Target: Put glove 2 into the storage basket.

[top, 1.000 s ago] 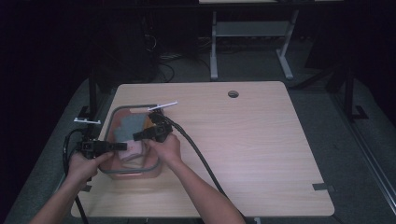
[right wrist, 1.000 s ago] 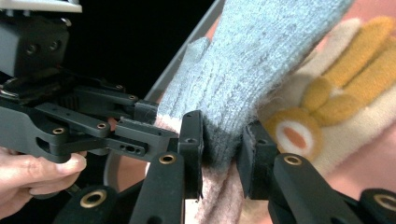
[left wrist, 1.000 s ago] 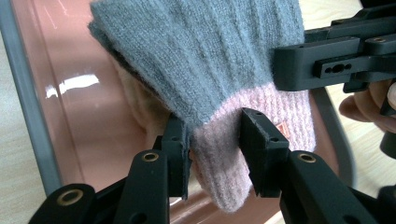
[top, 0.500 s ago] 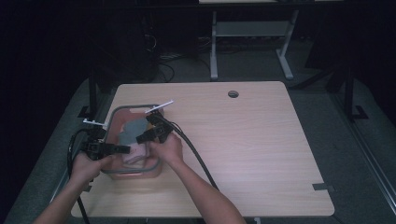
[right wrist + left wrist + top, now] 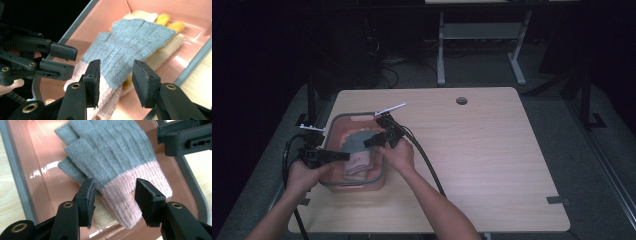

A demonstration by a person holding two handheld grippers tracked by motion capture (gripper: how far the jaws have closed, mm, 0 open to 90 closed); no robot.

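dark room, just a pale wood table (image 5: 492, 165) lit up with desk legs and cables behind it. on the person's left side of the table sits a pink bin with a grey rim (image 5: 335, 122), and that's where everything's happening.

inside the bin there's a grey glove with a pink cuff (image 5: 117, 157) lying flat on top of a cream and yellow glove (image 5: 162, 50), which peeks out underneath. so the pair looks stacked in the bin now.

the change: both sets of jaws have just been opening. the left gripper (image 5: 115, 195) has its pads standing apart on either side of the pink cuff, not pressing on it as far as i can see. the right gripper (image 5: 116, 75) is the same deal over the grey part, jaws apart with the knit lying loose below them. a second ago both were pinched much tighter over the bin, and the hands have barely shifted.

my read is that's a release: the glove got set down in the bin and let go. next would probably be backing both grippers out without snagging the knit.
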